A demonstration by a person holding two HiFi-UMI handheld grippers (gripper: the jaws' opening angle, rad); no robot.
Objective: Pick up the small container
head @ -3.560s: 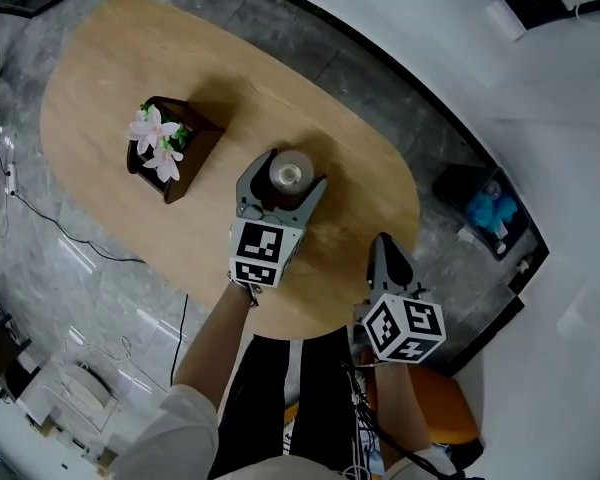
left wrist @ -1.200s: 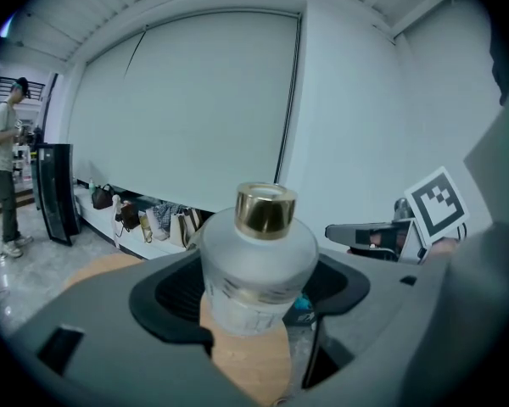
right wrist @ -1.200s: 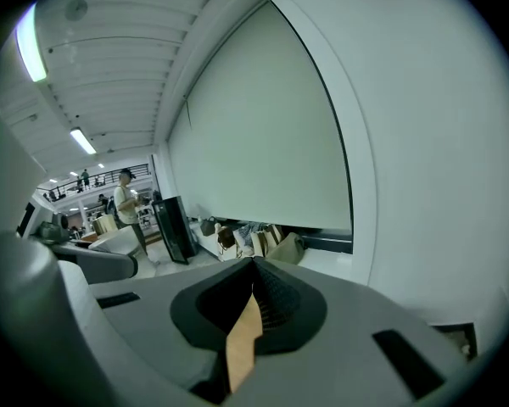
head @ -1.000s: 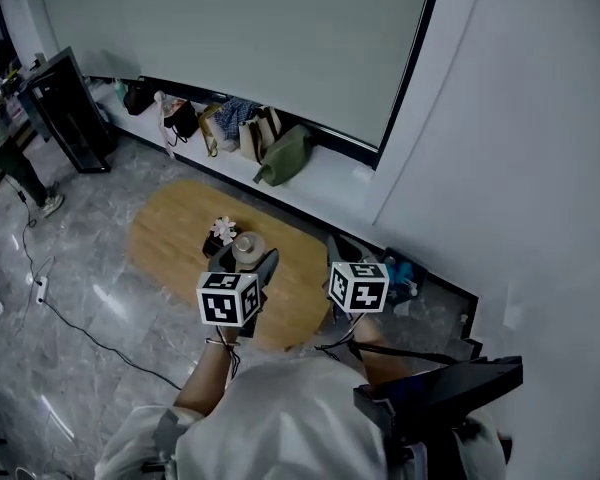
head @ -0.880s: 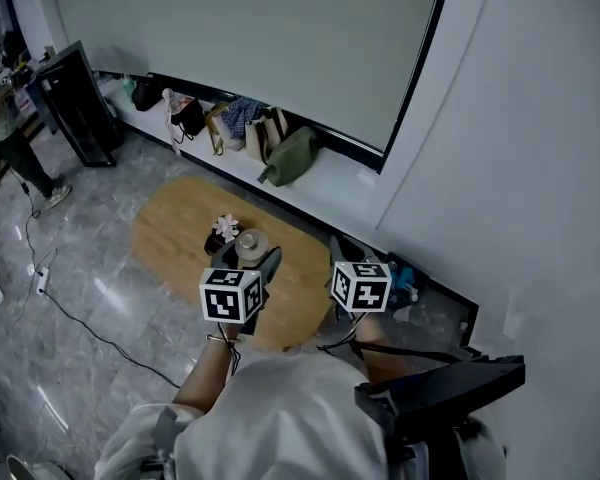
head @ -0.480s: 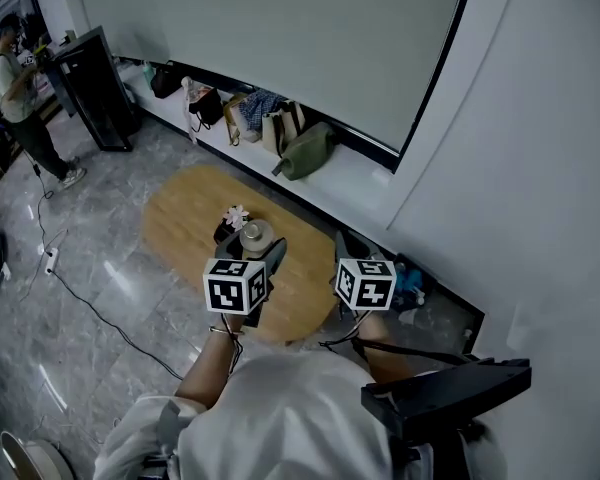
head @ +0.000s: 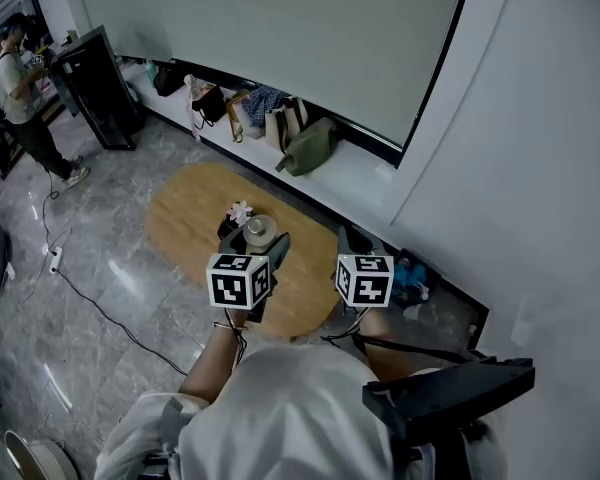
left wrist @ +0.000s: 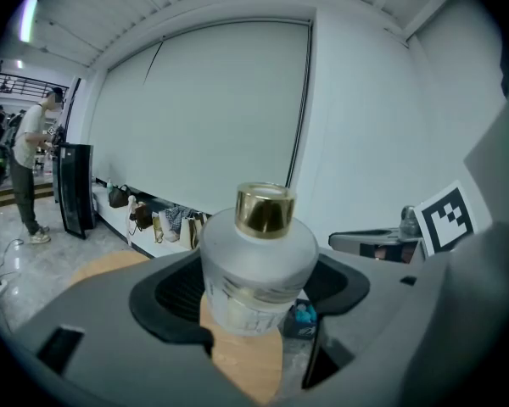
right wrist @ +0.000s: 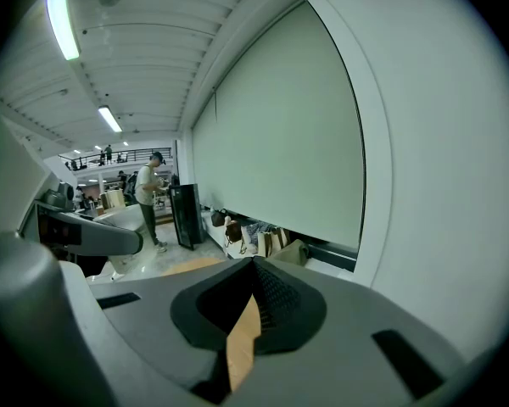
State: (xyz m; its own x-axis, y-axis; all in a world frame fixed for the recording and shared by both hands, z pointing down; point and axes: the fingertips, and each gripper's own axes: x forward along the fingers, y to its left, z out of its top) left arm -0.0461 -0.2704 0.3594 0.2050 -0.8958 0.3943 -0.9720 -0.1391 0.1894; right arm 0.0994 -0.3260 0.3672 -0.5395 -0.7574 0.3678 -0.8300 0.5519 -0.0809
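The small container [head: 260, 232] is a frosted glass bottle with a gold cap. It stands upright between the jaws of my left gripper [head: 259, 240], which is shut on it. Both are held high above the oval wooden table [head: 185, 223]. In the left gripper view the container [left wrist: 256, 261] fills the middle, pinched at its lower body by the left gripper [left wrist: 254, 308]. My right gripper [head: 348, 242] hovers to the right at about the same height. In its own view the right gripper [right wrist: 253, 303] is shut with nothing in it, only a thin slit showing between the jaws.
A dark box with pink flowers [head: 237, 215] stands on the table far below. Bags [head: 280, 128] line a low ledge under the big white screen. A person [head: 20, 88] stands beside a dark cabinet [head: 98, 86] at the far left. A cable [head: 100, 308] runs over the grey floor.
The left gripper has lifted the container from the table to high above it. Over the last second both grippers have barely moved; the view has shifted slightly.
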